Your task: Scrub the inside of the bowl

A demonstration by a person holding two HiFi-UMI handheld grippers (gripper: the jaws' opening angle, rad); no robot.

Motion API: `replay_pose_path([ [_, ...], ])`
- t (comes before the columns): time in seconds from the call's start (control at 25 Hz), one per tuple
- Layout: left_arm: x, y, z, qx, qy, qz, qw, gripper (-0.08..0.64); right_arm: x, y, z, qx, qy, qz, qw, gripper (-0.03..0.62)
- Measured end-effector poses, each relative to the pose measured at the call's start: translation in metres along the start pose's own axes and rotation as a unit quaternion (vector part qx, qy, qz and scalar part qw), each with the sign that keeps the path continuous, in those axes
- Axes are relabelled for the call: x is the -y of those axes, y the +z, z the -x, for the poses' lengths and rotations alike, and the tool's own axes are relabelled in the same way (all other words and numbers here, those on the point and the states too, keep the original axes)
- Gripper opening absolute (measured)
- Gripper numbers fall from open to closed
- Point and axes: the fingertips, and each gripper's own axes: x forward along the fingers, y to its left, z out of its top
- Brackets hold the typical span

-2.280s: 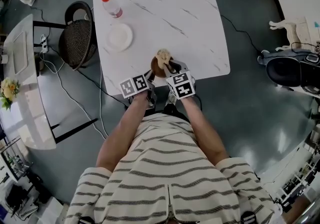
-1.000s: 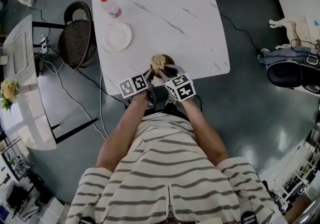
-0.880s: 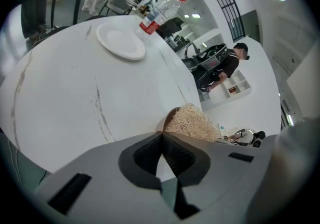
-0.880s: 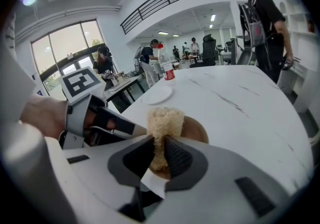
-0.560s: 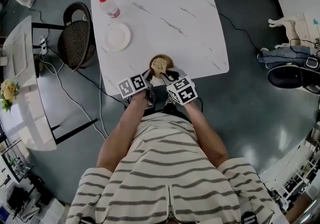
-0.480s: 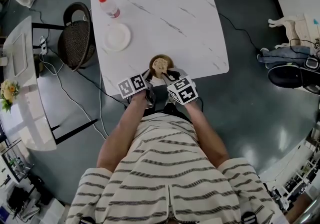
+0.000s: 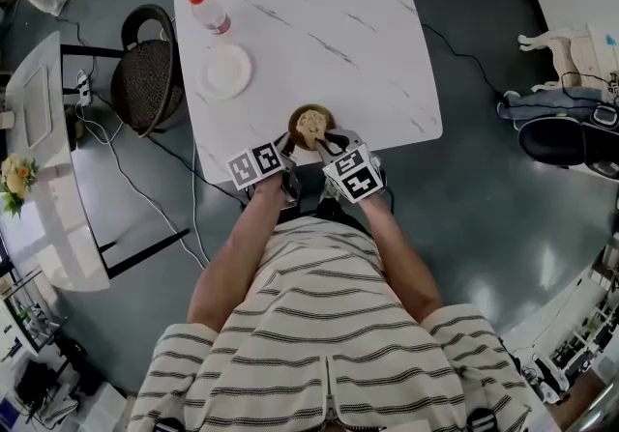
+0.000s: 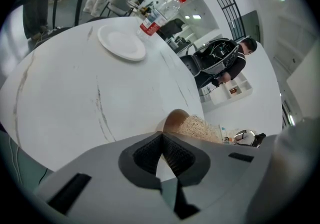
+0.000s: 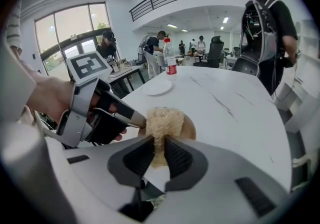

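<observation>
A small brown bowl (image 7: pixel 296 118) sits at the near edge of the white marble table (image 7: pixel 319 24). A tan fibrous scrubber (image 7: pixel 310 124) fills its inside. My left gripper (image 7: pixel 287 144) is shut on the bowl's left rim (image 8: pixel 172 120); its fingertips (image 9: pixel 136 118) touch the rim in the right gripper view. My right gripper (image 9: pixel 159 155) is shut on the scrubber (image 9: pixel 162 120) and presses it into the bowl (image 9: pixel 190 128). In the left gripper view the scrubber (image 8: pixel 202 129) shows just past the rim.
A white plate (image 7: pixel 224 71) and a clear bottle with a red cap (image 7: pixel 210 11) stand at the table's far left. A dark wicker chair (image 7: pixel 150 68) is left of the table. A person with a backpack (image 9: pixel 267 22) stands beyond the table.
The scrubber, held above the bowl 2.3 s ago, now sits lower inside it. My right gripper has shifted slightly over the bowl. The left gripper keeps its hold.
</observation>
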Motion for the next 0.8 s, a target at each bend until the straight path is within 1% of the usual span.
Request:
replay_pose_path([
  [0.2, 0.002, 0.001, 0.0, 0.001, 0.0, -0.001, 1.0, 0.008, 0.012, -0.001, -0.001, 0.005, -0.014, -0.002, 1.0, 0.069],
  [0.44, 0.001, 0.001, -0.001, 0.003, 0.001, 0.001, 1.0, 0.008, 0.027, 0.008, -0.001, 0.024, -0.029, -0.014, 0.999, 0.069],
  [0.6, 0.002, 0.0, 0.0, 0.003, 0.002, 0.003, 1.0, 0.008, 0.033, 0.007, -0.003, 0.021, -0.032, -0.017, 0.999, 0.069],
  [0.8, 0.003, -0.001, -0.001, 0.0, 0.0, 0.004, 1.0, 0.008, 0.034, 0.011, -0.007, 0.021, -0.036, -0.009, 0.999, 0.069],
])
